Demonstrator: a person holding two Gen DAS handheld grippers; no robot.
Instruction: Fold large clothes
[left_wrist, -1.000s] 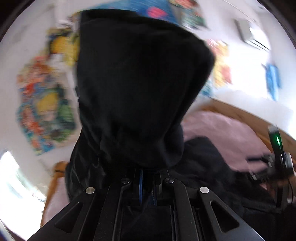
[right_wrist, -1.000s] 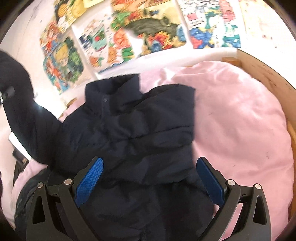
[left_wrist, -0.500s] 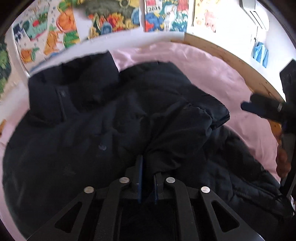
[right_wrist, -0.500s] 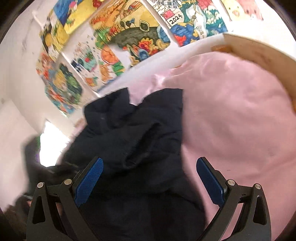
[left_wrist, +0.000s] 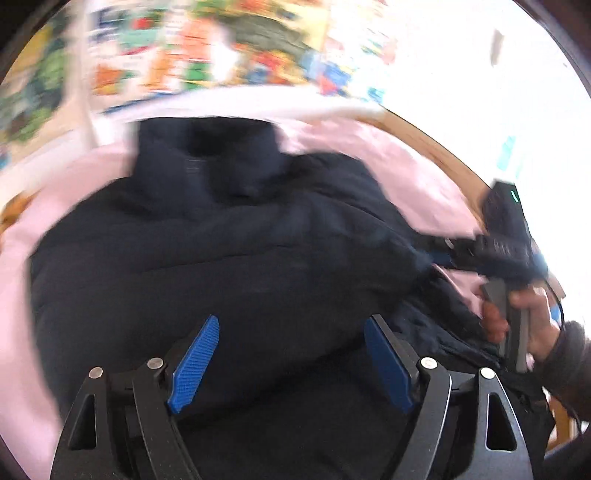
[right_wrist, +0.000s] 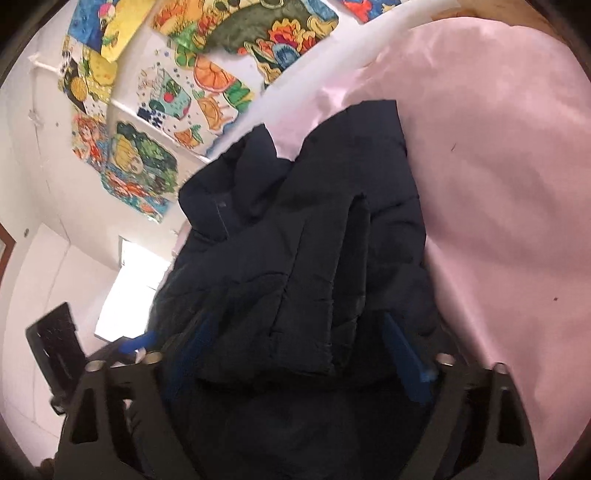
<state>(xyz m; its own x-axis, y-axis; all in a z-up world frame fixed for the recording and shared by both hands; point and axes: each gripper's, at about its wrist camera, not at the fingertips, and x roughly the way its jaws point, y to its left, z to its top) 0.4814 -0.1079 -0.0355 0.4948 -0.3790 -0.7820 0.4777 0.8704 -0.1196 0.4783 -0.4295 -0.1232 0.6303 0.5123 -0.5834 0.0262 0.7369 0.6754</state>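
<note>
Left wrist view showed the left gripper (left_wrist: 290, 363) jaws spread wide, empty, above the dark navy quilted jacket (left_wrist: 240, 266); right gripper (right_wrist: 295, 354) jaws gaped around a sleeve fold

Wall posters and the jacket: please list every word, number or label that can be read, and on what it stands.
None can be read.
Posters: only drawings show; in the left wrist view they are blurred.
Jacket: a small tab on the collar, too small to read.
</note>
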